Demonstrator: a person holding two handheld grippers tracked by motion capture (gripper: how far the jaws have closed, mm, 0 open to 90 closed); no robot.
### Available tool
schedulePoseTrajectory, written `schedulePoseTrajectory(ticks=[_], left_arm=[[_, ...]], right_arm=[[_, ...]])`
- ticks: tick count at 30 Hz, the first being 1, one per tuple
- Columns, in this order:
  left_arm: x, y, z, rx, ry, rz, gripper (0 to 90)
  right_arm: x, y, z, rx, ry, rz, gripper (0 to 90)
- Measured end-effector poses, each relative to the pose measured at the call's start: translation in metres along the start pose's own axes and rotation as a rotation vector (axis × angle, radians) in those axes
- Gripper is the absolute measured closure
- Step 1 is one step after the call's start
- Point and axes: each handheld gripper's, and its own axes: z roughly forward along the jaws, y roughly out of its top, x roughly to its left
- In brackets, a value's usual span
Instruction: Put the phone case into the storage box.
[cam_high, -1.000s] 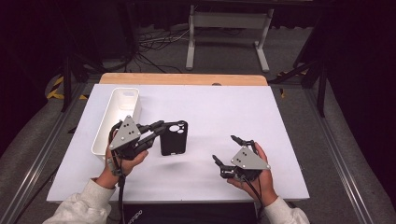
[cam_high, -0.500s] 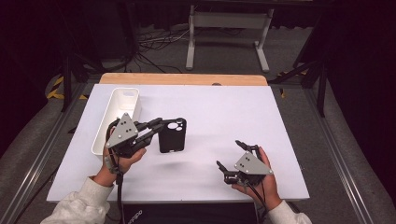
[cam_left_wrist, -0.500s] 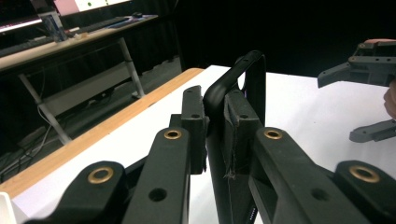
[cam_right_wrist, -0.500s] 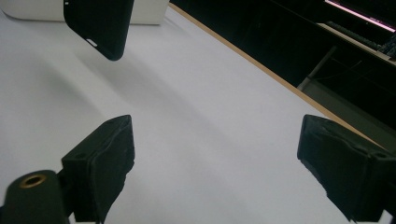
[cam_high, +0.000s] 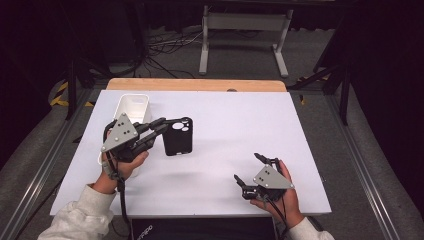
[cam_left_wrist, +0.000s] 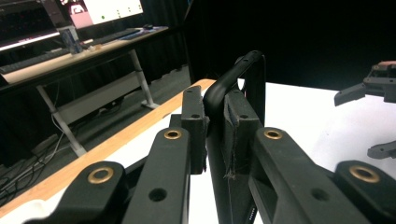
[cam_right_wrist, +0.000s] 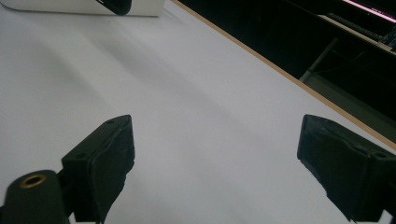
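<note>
The white table (cam_high: 215, 125) carries a white bin (cam_high: 131, 107) at its left edge. Compared with a second ago, the black phone case (cam_high: 178, 136) has come up off the table and a little nearer the bin, carried by the left gripper (cam_high: 160, 129); its shadow now lies on the table below it. That suggests the pick-up is done and the carry toward the bin is under way. In the left gripper view the jaws are clamped on the edge of the case (cam_left_wrist: 236, 81), which stands upright between them. The right gripper (cam_high: 248, 169) sits near the front right of the table, jaws wide apart, holding nothing.
</note>
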Motion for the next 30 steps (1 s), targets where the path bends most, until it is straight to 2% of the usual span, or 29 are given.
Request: schedulePoseTrajectory(ticks=[6, 15, 22, 30], left_arm=[[0.010, 0.003, -0.005, -0.006, 0.014, -0.004, 81.1], [0.027, 0.009, -0.019, -0.009, 0.052, 0.016, 81.1], [0.042, 0.012, -0.028, -0.032, 0.071, -0.002, 81.2], [0.058, 0.012, -0.033, -0.027, 0.092, -0.014, 81.2]], right_arm=[[0.000, -0.001, 0.001, 0.006, 0.001, -0.001, 12.1], [0.000, -0.001, 0.002, 0.006, 0.001, 0.003, 12.2], [-0.001, -0.002, 0.003, 0.006, -0.002, 0.006, 12.2], [-0.001, -0.001, 0.003, 0.006, -0.005, 0.008, 12.3]])
